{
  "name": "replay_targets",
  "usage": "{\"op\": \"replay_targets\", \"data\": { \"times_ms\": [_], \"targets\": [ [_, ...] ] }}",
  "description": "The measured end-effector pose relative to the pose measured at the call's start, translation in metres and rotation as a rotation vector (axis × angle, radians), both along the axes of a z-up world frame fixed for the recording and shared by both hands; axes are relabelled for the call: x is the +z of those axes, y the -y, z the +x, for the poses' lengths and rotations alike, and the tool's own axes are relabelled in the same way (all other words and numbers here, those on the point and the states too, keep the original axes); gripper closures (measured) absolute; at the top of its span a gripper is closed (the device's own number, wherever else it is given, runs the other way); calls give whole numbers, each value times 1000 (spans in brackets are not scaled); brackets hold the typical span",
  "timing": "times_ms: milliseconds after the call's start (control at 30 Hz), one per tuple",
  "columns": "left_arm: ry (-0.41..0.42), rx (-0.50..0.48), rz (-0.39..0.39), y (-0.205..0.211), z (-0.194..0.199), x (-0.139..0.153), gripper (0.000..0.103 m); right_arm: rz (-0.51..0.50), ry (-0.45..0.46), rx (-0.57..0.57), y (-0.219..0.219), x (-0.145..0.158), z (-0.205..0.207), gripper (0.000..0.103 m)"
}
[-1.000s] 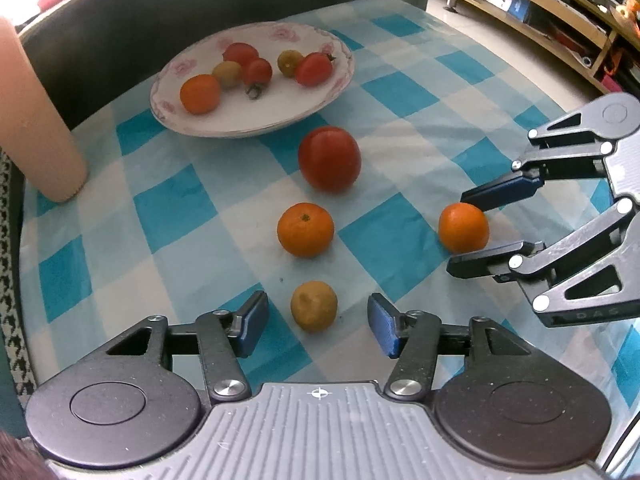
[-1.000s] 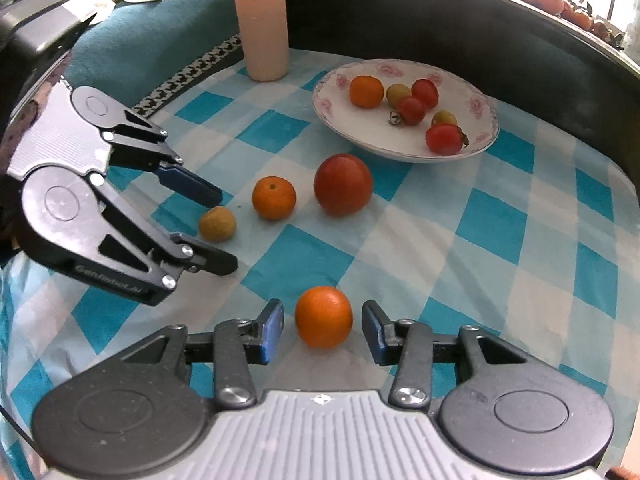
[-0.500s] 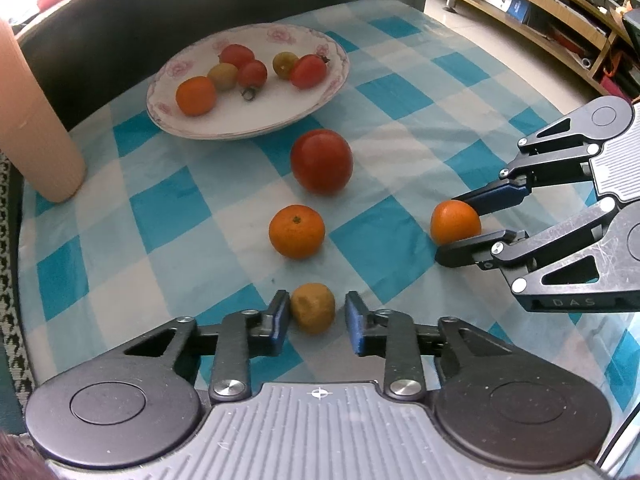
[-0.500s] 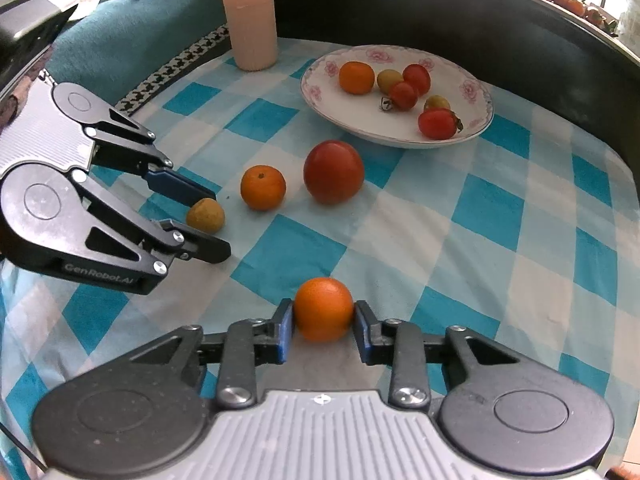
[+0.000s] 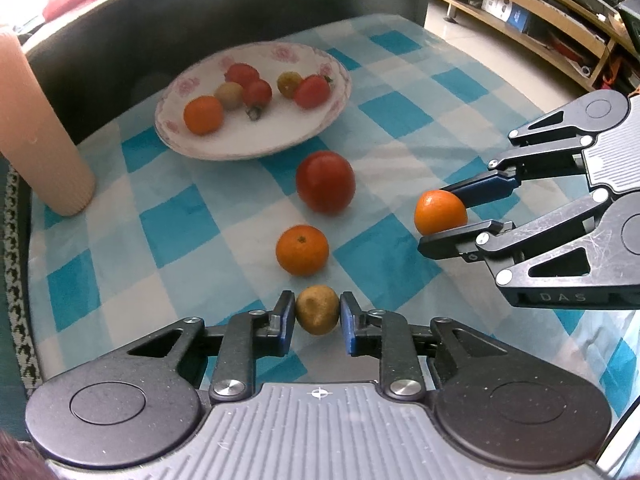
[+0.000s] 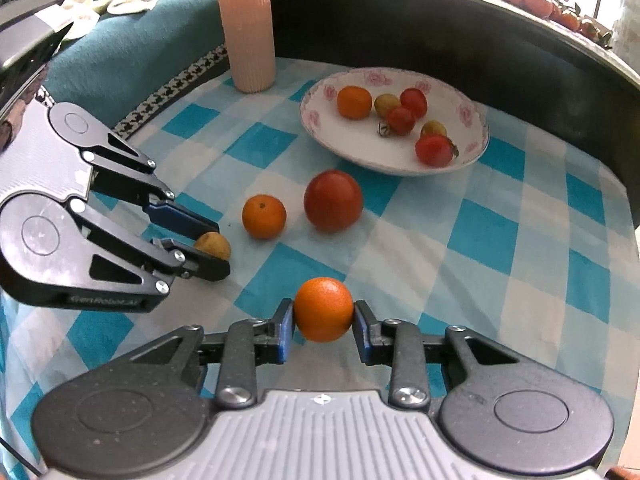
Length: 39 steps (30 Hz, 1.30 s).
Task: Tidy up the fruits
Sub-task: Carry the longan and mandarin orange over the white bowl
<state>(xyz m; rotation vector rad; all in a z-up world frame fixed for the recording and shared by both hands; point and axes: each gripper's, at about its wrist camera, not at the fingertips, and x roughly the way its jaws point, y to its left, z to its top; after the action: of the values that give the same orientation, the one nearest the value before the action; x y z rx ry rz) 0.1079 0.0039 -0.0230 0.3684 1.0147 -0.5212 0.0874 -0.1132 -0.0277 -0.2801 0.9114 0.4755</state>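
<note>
My left gripper (image 5: 318, 316) holds a small brown-yellow fruit (image 5: 318, 310) on the checked cloth, its jaws closing in, with both blue pads pressed against the fruit's sides. In the right wrist view this left gripper (image 6: 218, 248) and its brown fruit (image 6: 214, 243) sit at the left. My right gripper (image 6: 324, 320) is shut on an orange mandarin (image 6: 324, 308), seen in the left wrist view as the right gripper (image 5: 444, 216) with the mandarin (image 5: 440, 213). A second mandarin (image 5: 302, 250) and a big red tomato (image 5: 325, 182) lie loose between us. Behind them, a flowered plate (image 5: 256, 152) holds several small fruits.
A tall pink ribbed cylinder (image 5: 36, 132) stands on the cloth beside the plate. A dark curved wall (image 6: 480, 40) rims the far side of the table. Teal fabric (image 6: 120, 40) lies past the cloth's edge. Wooden shelving (image 5: 540, 12) stands beyond the table.
Both grippers went from open around their fruits to closed on them: the left on the small brown fruit, the right on the mandarin. Neither hand shifted much.
</note>
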Motion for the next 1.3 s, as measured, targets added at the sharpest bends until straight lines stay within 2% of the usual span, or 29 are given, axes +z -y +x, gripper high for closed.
{"op": "replay_targets", "data": {
  "times_ms": [400,700,900,1300],
  "targets": [
    [87,38,-31,5,21,28,72,19,75,-38,0,21,14,56],
    [147,80,-59,25,60,43,72,41,130,-73,-2,36,39,56],
    [149,100,-62,32,73,38,74,34,176,-87,1,44,60,56],
    [145,133,-48,25,83,34,74,23,183,-80,1,37,83,56]
  ]
}}
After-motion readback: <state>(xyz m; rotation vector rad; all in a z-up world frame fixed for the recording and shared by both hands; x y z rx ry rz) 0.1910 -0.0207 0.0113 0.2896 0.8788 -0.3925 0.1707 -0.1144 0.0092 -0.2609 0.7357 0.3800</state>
